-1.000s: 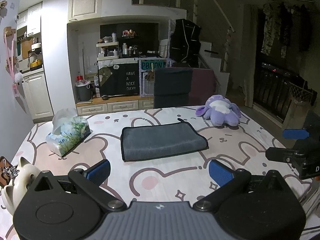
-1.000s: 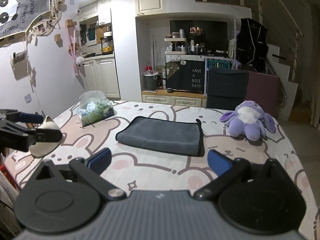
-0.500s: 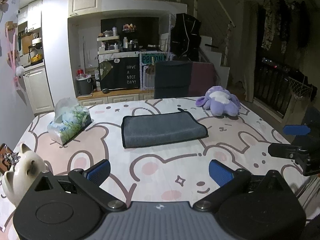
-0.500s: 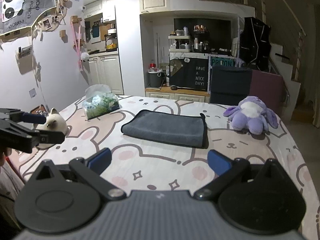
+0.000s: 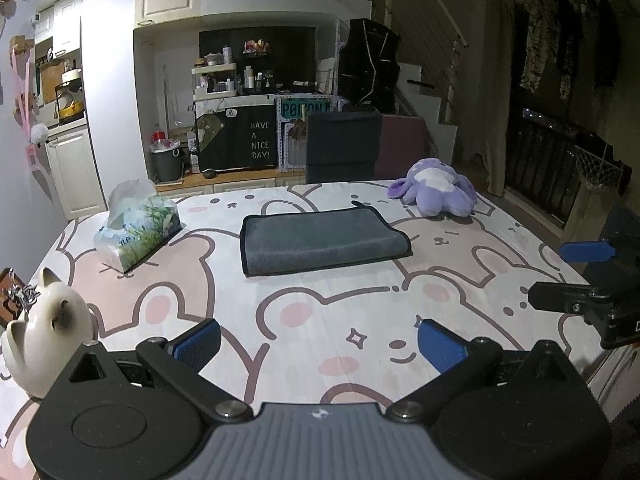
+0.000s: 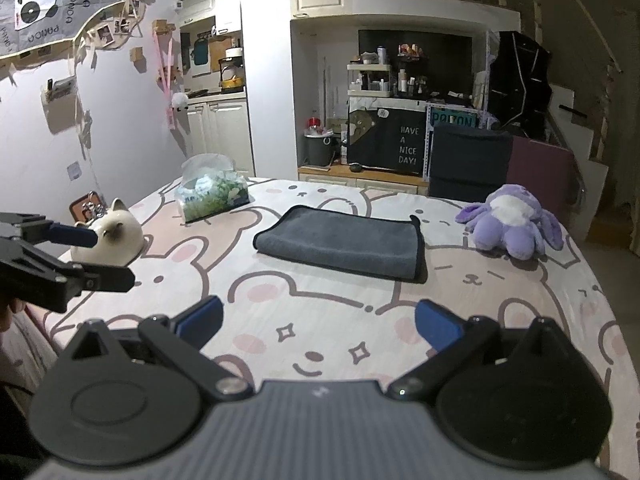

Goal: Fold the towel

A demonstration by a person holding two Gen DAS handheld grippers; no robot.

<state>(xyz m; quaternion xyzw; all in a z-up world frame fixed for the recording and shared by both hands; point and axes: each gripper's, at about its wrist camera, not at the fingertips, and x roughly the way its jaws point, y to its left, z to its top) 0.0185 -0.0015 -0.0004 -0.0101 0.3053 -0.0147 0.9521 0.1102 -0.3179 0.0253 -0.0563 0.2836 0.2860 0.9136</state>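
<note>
A dark grey towel (image 5: pixel 322 240) lies folded into a flat rectangle near the middle of the table; it also shows in the right wrist view (image 6: pixel 344 242). My left gripper (image 5: pixel 320 344) is open and empty, held back over the table's near edge, well short of the towel. My right gripper (image 6: pixel 318 326) is open and empty too, also back at the near side. Each gripper shows in the other's view: the right one (image 5: pixel 576 276) at the right edge, the left one (image 6: pixel 80 256) at the left edge.
The table carries a pink bear-print cloth (image 5: pixel 320 312). A tissue pack (image 5: pixel 138 228) lies at the left, a white cat figurine (image 5: pixel 48 320) at the near left, a purple plush toy (image 5: pixel 436 194) at the far right. A dark chair (image 5: pixel 342 148) stands behind the table.
Both grippers have drawn back and away from the towel, so more of the near table shows. The towel lies as before. Both stay open.
</note>
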